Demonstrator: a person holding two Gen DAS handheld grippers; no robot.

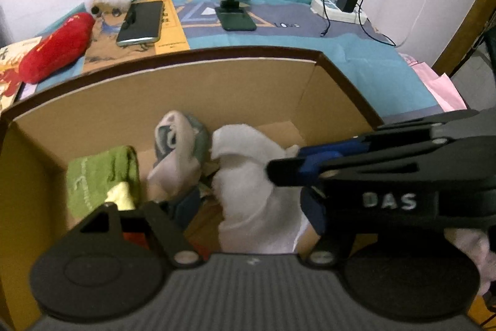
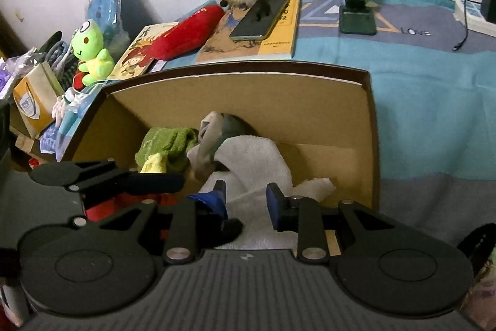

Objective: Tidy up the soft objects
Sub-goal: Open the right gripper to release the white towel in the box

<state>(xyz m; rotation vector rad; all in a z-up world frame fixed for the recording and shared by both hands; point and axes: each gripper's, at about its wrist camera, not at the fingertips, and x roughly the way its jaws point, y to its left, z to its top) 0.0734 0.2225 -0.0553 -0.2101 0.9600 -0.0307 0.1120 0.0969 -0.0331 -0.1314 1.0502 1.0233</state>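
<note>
**Towel going in the box – watch the snag**

My right claw is clenched on the white towel; the blue pads pinch a fold of it low inside the cardboard box. My left claw stands released, jaws wide, w/ the same towel lying loosely between them but not squeezed. The towel sits in the box's right half, touching the grey cloth, which leans beside the green towel.

What can go wrong, imo:
- Both claws are crowded over one towel, right one crossing in front of the left. Any quick move and they knock each other.
- If I pull the right claw out w/o letting go fully, the fluffy pile may cling to a pad and come back out.
- A drag sideways probably tips the grey cloth over the green one, undoing the neat row.

The red plush and frog toy wait outside, behind the box, near the phone, so reach w/ care.
</note>
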